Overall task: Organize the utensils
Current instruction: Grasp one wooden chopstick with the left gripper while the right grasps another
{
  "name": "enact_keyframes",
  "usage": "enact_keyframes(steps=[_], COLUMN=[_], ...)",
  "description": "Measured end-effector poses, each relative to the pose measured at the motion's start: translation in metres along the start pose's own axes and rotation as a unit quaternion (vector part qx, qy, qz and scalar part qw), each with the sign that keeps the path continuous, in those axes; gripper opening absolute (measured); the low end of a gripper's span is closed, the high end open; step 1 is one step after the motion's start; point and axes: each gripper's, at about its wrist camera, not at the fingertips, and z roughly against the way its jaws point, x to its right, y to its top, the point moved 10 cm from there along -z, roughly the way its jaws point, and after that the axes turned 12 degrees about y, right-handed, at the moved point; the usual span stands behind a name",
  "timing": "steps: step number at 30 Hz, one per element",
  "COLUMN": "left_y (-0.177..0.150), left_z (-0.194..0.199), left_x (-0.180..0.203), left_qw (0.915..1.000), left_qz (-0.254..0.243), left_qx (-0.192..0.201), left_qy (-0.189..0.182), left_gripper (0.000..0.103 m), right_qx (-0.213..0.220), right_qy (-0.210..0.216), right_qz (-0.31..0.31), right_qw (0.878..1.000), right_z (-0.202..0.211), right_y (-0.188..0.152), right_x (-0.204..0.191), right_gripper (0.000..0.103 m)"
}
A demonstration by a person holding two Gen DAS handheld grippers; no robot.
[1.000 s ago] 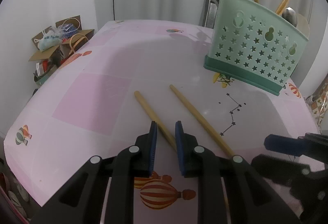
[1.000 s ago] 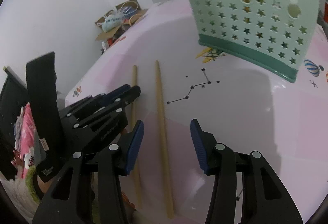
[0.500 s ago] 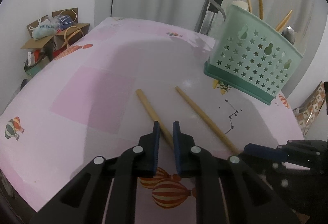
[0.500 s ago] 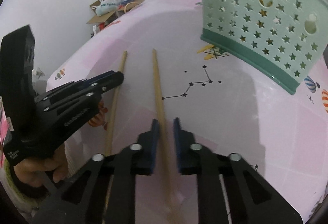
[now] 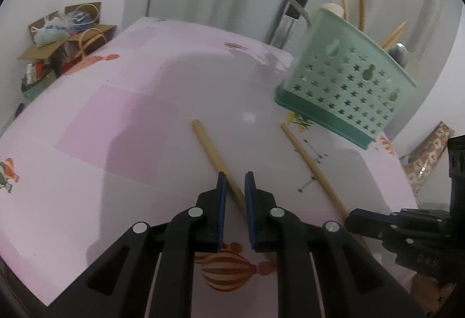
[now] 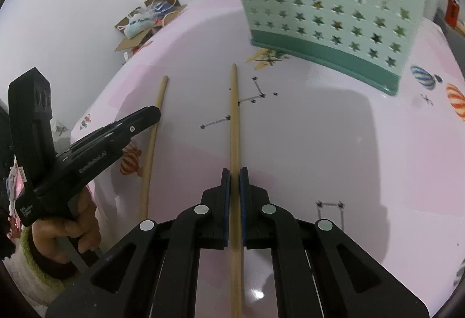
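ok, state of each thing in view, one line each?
left tool: shut on the left chopstick, which lies on the table.
right tool: shut on the right chopstick.
green basket: upright on the table, already holding utensils.

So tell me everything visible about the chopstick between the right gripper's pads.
The chopstick is a long, slim, pale tan stick, wood or bamboo by its look, plain and straight. It lies on the pink tablecloth, its far tip pointing toward the green basket, crossing a printed constellation. The right gripper is shut on it partway along. A second chopstick lies apart beside it.
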Motion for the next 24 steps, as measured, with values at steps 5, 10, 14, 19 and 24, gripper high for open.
enact_keyframes(steps=[5, 10, 14, 19, 24], left_y=[-0.003, -0.002, 0.002, 0.011, 0.019], left_z=[0.001, -0.001, -0.005, -0.014, -0.021], left_x=[0.010, 0.013, 0.012, 0.008, 0.005], left_qw=[0.9999, 0.9993, 0.9979, 0.9974, 0.9972], left_qz=[-0.015, -0.034, -0.053, -0.046, -0.041], left_qx=[-0.005, -0.009, -0.013, -0.028, -0.032], left_qy=[-0.005, 0.010, 0.035, 0.048, 0.055], left_gripper=[0.012, 0.013, 0.013, 0.013, 0.013], right_qx=[-0.003, -0.011, -0.016, -0.016, -0.008], right_qy=[-0.001, -0.007, -0.016, -0.036, -0.048], right_qz=[-0.015, -0.001, 0.021, 0.058, 0.079], right_qw=[1.000, 1.000, 1.000, 0.998, 0.996], right_z=[0.010, 0.008, -0.002, -0.015, -0.024], right_y=[-0.006, -0.002, 0.009, 0.024, 0.035], right_x=[0.007, 0.007, 0.003, -0.002, -0.006], right_gripper=[0.005, 0.007, 0.008, 0.009, 0.009])
